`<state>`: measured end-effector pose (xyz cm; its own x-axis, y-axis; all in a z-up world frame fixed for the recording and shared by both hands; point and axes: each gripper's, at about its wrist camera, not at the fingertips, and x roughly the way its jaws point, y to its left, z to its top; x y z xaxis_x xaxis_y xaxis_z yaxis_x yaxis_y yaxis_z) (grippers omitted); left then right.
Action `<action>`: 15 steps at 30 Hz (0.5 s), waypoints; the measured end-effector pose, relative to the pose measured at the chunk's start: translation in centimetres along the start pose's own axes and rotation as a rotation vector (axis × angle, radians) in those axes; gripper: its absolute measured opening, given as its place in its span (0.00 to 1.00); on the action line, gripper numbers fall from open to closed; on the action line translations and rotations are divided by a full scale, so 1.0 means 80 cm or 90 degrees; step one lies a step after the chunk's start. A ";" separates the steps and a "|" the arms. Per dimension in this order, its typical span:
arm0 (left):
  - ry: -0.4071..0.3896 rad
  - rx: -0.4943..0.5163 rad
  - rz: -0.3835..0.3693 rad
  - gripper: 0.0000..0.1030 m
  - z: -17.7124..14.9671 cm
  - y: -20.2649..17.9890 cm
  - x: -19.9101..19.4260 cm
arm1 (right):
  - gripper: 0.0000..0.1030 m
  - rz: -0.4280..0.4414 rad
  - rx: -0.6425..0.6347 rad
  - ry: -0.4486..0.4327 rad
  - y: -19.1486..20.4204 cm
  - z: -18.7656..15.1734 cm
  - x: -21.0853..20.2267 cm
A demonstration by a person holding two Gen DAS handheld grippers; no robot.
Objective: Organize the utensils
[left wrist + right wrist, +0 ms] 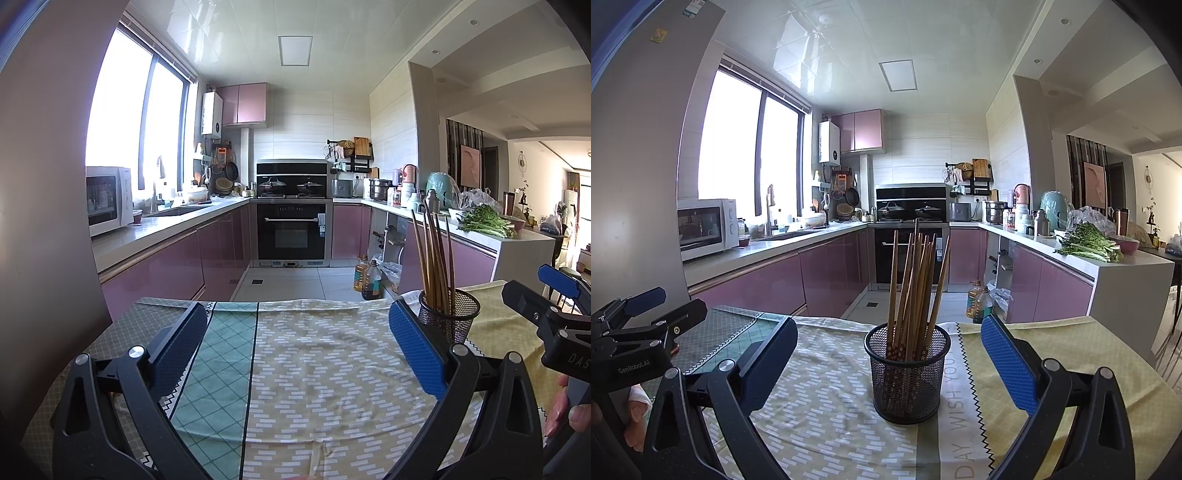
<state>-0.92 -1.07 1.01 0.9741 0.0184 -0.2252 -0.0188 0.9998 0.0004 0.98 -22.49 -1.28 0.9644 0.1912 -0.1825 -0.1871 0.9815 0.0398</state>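
I have both grippers over the table, each spread wide and holding nothing. The left gripper (pixel 297 345) has its jaws released, with only bare tablecloth (pixel 325 369) between its fingers. The right gripper (pixel 890 363) is likewise released; its fingers stand well apart on either side of the cup (pixel 907 373), touching neither wall.

The cup is a black mesh cylinder, upright on the tablecloth. In the right wrist view it sits centred between the blue pads (pixel 1006 363), slightly beyond them. In the left wrist view the same cup appears at far right, just behind that gripper's right pad.

The chopsticks (pixel 916 291) stand in the cup as a bundle, brown, tips up, fanned slightly and leaning at mixed angles. Their lower ends carry a small floral pattern, seen through the mesh. I cannot count them reliably. I see no loose chopsticks on the cloth in either view.

The tablecloth is patterned: green lattice at left, pale yellow with white dashes in the middle, yellow at right, with printed lettering beside the cup.

A hand (pixel 570 410) grips the right tool's handle at the right edge of the left view; another hand (pixel 635 413) shows at the left edge of the right view.
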 end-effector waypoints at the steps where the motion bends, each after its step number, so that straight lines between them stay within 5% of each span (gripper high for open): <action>1: 0.000 -0.001 0.000 0.94 0.000 0.000 0.000 | 0.94 0.000 0.000 0.000 0.000 0.000 0.000; 15: 0.001 0.000 0.000 0.94 0.001 -0.001 0.000 | 0.93 -0.001 0.001 -0.001 0.002 0.002 0.001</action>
<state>-0.88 -1.14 1.09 0.9739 0.0178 -0.2262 -0.0182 0.9998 0.0004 1.05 -22.32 -1.15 0.9649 0.1899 -0.1816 -0.1855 0.9818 0.0410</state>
